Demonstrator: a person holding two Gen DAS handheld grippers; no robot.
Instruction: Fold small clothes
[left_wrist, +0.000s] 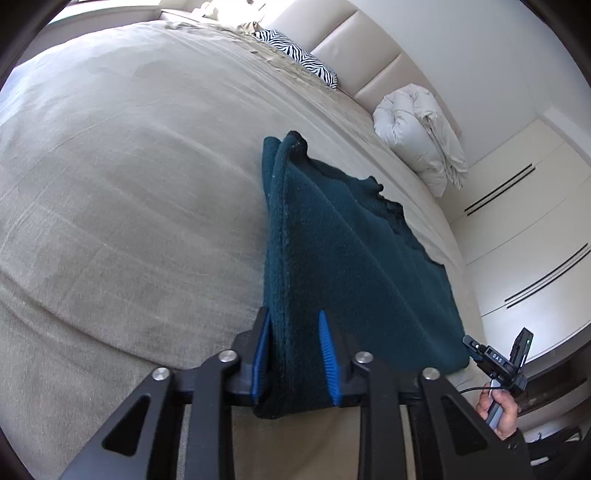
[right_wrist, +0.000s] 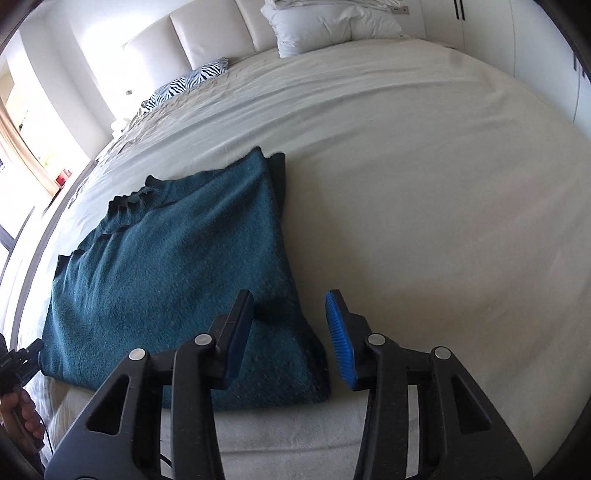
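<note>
A teal knit sweater (left_wrist: 351, 251) lies folded lengthwise on the beige bed (left_wrist: 129, 166), neckline toward the headboard. My left gripper (left_wrist: 294, 317) is shut on the sweater's near hem edge; the knit fills the gap between the blue pads and tents up toward them. In the right wrist view the same sweater (right_wrist: 177, 266) lies to the left. My right gripper (right_wrist: 290, 299) stands open astride the sweater's near right corner, with bare bed (right_wrist: 443, 184) showing between the cloth and the right pad. A hand (left_wrist: 498, 410) holds the right tool.
A zebra-print pillow (left_wrist: 295, 51) and a bundled white duvet (left_wrist: 417, 136) lie by the padded headboard. White wardrobe doors (left_wrist: 524, 240) stand beyond the bed's right side. A bright window (right_wrist: 22, 122) is at the left. The bed's near edge runs under both grippers.
</note>
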